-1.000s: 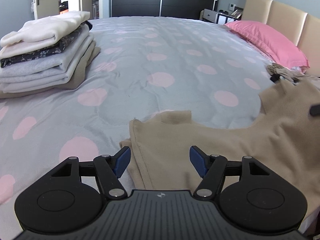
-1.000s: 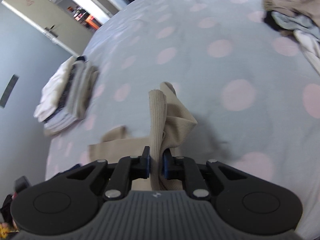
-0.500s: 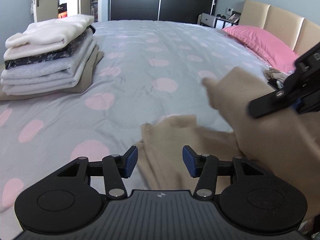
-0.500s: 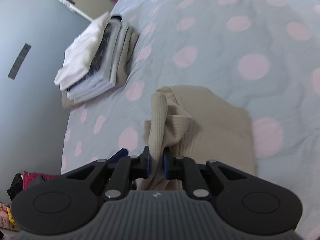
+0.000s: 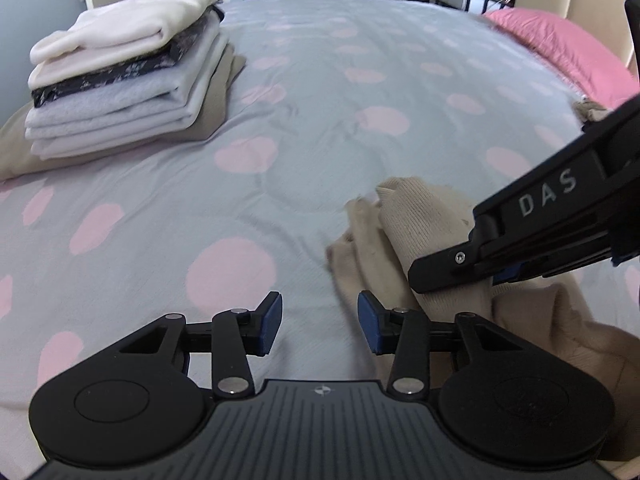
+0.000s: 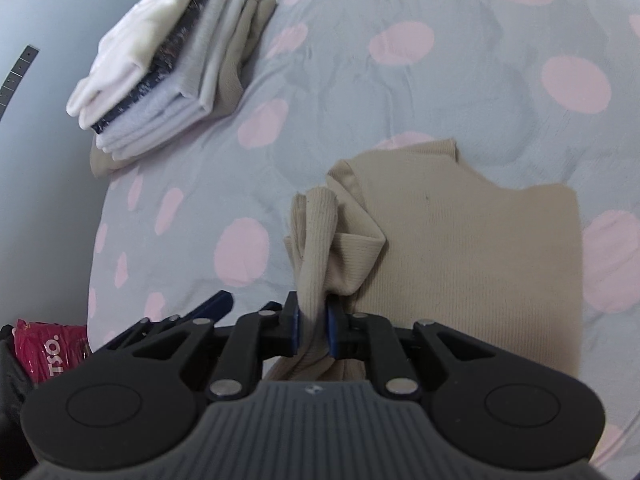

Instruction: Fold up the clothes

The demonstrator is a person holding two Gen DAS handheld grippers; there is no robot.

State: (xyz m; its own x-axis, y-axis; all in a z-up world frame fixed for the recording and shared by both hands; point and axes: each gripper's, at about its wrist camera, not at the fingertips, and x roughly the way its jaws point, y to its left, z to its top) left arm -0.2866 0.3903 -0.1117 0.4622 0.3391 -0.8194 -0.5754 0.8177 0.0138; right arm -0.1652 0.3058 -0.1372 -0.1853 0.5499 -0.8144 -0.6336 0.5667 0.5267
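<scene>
Beige ribbed garment (image 6: 460, 264), one: flat on the spotted bedspread (image 6: 360, 92), centre-right of the right wrist view, one bunched edge raised.
Right gripper (image 6: 312, 330): pinching that edge; garment's body lies ahead and right of it.
Left gripper (image 5: 319, 322): spread, holding nothing, garment just to its right.
Folded stack (image 5: 124, 68), one: upper left.
Pink pillow (image 5: 560, 52), one.

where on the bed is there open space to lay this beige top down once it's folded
The widest bare patch of the spotted cover runs between the folded stack and the pink pillow. Another lies directly ahead of the open left gripper. It is crowded where the right gripper pinches the beige top.
</scene>
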